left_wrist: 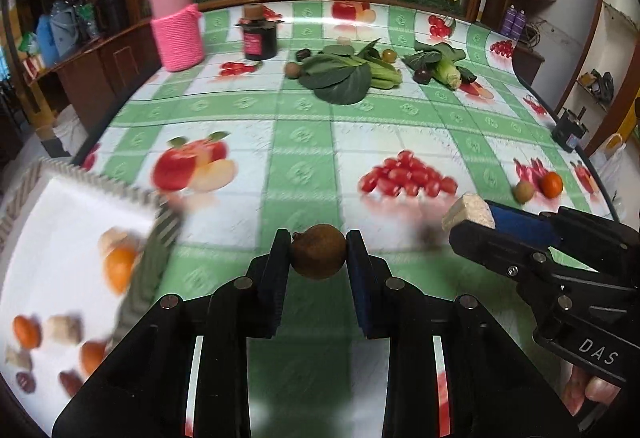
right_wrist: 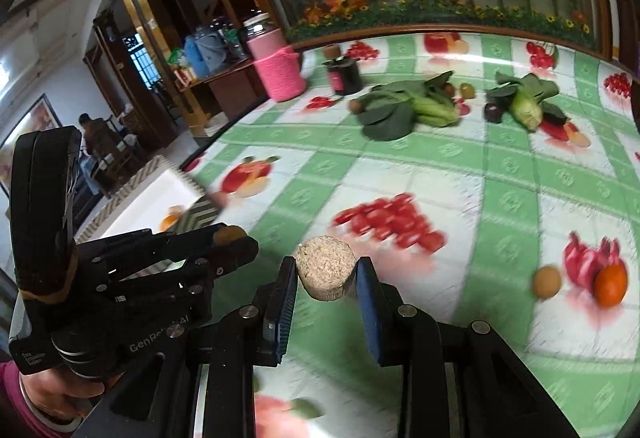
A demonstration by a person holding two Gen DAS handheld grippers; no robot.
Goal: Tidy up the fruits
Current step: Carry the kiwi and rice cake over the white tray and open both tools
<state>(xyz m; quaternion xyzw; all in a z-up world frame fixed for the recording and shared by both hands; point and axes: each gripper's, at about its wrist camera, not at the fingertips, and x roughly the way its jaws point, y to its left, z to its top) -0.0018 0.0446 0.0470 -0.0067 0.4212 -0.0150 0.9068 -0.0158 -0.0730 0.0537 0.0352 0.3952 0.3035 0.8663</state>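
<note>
The brown round fruit (left_wrist: 318,252) sits pinched between the pads of your left gripper (left_wrist: 319,258), held above the green checked tablecloth (left_wrist: 304,134). Your right gripper (right_wrist: 327,280) clamps a pale, grainy cork-like piece (right_wrist: 326,266) between its two pads in the same way, just to the right of the left one. To your left, the white tray (left_wrist: 60,206) with its striped rim holds orange, tan and dark red fruits, blurred. On the cloth to your right, a small tan fruit (left_wrist: 524,191) touches an orange one (left_wrist: 552,185). Farther back lie leafy greens (left_wrist: 340,74), a corn cob (left_wrist: 450,74), a dark jar (left_wrist: 260,40) and a pink knitted container (left_wrist: 178,34).
</note>
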